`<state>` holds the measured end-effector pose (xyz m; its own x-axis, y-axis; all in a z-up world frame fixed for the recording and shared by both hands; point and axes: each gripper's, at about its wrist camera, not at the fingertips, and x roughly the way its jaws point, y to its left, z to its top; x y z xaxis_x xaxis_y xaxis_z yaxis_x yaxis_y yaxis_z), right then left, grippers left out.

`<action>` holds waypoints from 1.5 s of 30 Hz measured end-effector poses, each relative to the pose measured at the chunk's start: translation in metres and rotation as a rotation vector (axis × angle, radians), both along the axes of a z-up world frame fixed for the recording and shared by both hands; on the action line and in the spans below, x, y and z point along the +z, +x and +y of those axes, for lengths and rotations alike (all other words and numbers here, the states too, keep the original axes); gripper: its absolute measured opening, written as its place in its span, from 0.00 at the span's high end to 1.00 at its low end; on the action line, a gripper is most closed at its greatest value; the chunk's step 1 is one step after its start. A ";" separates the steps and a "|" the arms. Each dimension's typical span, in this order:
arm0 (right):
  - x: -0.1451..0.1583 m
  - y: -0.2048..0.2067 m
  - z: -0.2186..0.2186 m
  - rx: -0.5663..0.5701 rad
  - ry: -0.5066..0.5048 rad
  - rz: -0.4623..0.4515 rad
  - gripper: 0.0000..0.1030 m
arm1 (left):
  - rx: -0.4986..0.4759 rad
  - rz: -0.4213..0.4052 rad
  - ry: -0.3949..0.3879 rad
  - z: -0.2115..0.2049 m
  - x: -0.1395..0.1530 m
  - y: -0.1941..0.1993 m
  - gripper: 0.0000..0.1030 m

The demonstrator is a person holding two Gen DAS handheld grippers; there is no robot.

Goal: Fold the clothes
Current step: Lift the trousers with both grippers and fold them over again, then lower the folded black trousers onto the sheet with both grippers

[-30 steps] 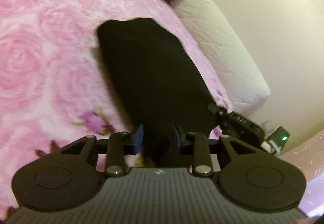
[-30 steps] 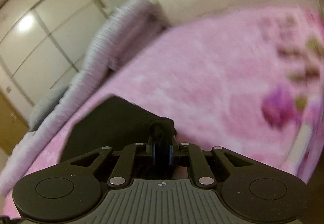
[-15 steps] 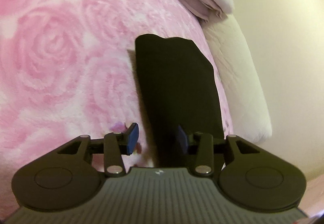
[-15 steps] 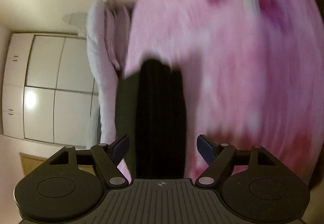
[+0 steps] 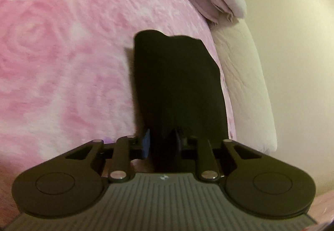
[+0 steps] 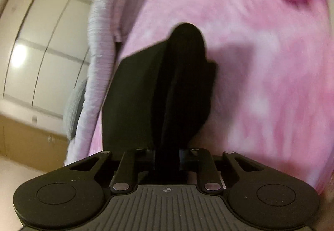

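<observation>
Both tongs are clamped on the black garment [image 5: 177, 84]: the left tongs [image 5: 161, 143] pinch its near edge, and the right tongs [image 6: 167, 157] grip a bunched fold. The cloth lies as a narrow band on the pink rose blanket [image 5: 62, 63] of the bed, near the mattress edge [image 5: 246, 84]. A fold seems underway; the next move calls for carrying both gripped ends evenly.
</observation>
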<state>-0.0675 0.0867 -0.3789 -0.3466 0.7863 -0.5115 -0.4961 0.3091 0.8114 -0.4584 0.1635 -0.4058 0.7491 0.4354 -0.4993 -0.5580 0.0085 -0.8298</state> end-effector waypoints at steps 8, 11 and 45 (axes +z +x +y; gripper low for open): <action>0.001 0.092 0.057 0.107 -0.012 -0.089 0.78 | -0.254 0.028 0.037 -0.028 0.006 0.080 0.82; 0.004 0.094 0.051 0.114 -0.017 -0.101 0.59 | -0.265 0.065 0.073 -0.037 0.008 0.079 0.81; -0.009 0.048 -0.052 -0.334 -0.022 0.053 0.61 | 0.170 -0.071 -0.050 -0.014 -0.015 0.016 0.67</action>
<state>-0.0200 0.0342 -0.3883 -0.0984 0.8501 -0.5174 -0.3217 0.4648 0.8249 -0.4422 0.1499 -0.4212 0.7008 0.5347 -0.4723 -0.4882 -0.1234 -0.8640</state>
